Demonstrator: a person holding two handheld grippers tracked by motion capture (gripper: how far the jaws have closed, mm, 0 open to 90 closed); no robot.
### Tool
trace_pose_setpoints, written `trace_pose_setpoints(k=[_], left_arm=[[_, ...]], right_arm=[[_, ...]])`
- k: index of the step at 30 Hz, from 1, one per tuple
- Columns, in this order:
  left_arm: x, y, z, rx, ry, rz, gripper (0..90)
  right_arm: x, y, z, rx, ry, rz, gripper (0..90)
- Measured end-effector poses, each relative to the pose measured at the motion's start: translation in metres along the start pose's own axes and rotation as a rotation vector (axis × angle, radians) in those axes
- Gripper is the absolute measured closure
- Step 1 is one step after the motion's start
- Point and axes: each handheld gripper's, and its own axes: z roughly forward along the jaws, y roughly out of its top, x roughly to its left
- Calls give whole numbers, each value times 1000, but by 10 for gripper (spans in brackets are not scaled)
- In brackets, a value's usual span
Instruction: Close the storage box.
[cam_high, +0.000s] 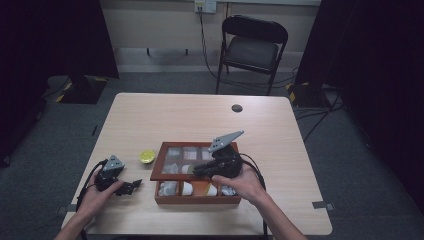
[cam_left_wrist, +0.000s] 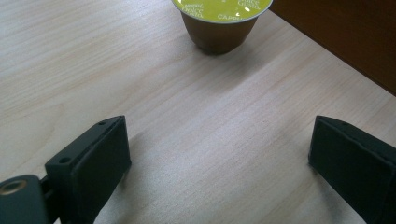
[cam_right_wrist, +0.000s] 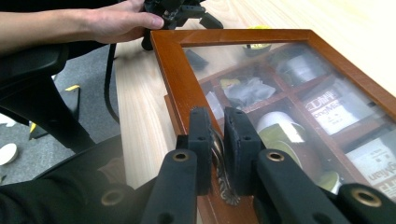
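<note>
A: Right, the right gripper (cam_right_wrist: 218, 140) is clenched on the latch (cam_right_wrist: 219, 161) of the lid (cam_right_wrist: 180, 70); box (cam_high: 197, 199) sits mid-table (cam_high: 280, 140).
B: Lift slowly, keep the grip square. Left gripper (cam_left_wrist: 219, 154)?
A: Released, nothing between its jaws, capsule (cam_left_wrist: 219, 21) at its 12 o'clock.
B: Room?
A: Dim, 1 chair (cam_high: 254, 47) at the table's 12 o'clock.

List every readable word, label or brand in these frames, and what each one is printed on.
"CAPP", cut off at the frame edge: yellow foil lid of the coffee capsule, left gripper view; the lines above it are too blurred to read.
"ongMian", partial: white sachet under the glass lid of the wooden box, right gripper view.
"Mian", partial: second sachet near the right edge.
High view: nothing legible.
</note>
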Motion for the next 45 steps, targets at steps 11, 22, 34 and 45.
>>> trace_pose_setpoints(k=[11, 22, 34, 45], left_arm=[[0, 0, 0, 0, 1, -3, 48], [0, 0, 0, 1, 1, -3, 48], [0, 0, 0, 1, 2, -4, 48], [0, 0, 0, 1, 2, -4, 48]], right_arm=[[3, -7, 7, 32, -8, -4, 815], [7, -30, 29, 103, -13, -13, 816], [6, -48, 42, 97, -18, 9, 813], [4, -49, 38, 64, -32, 40, 689]])
